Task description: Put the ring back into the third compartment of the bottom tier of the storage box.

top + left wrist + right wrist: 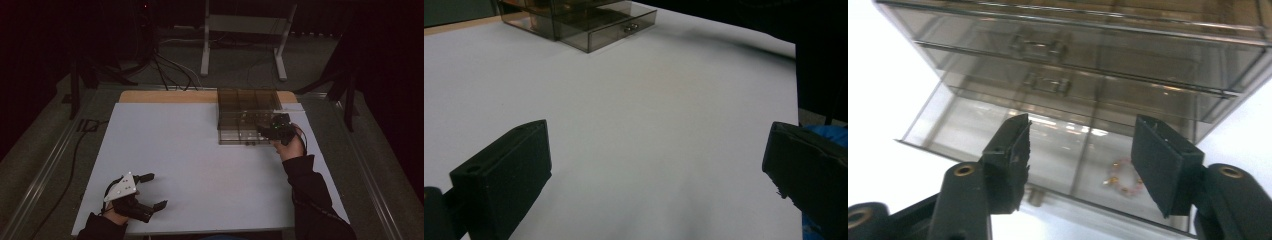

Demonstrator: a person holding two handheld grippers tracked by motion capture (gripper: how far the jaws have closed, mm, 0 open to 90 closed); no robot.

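Two hand-held grippers were at work, well apart. Nearest, by the surface's (200,165) near-left corner, the left hand-held gripper (156,191) rested low over bare white board with its jaws spread wide and nothing between them; in the left gripper view its two black jaws framed empty surface, with the drawer unit far off.

Farther out, toward the far-right part of the surface, the right hand-held gripper (1078,160) hovered just in front of the smoky clear plastic drawer unit (248,107). Its jaws stood partly apart, gripping nothing — whether a fingertip touched the plastic could not be told. The lowest drawer (998,135) was pulled out toward the person, and in its right compartment lay a small beaded bracelet (1124,180), pale pink with gold beads. A small metal knob (1035,196) sat on the drawer's front, below the left jaw.

The bracelet looked light, limp and loose — likely to slump and slide on smooth plastic, so a pinch across one side of the loop against the drawer floor seemed the surest hold. The drawer itself seemed thin, stiff and slippery, probably prone to scuffing or cracking under a hard squeeze; its knob looked the natural place to grip. The two upper drawers (1038,47) appeared shut, their handles dim behind the tinted fronts.
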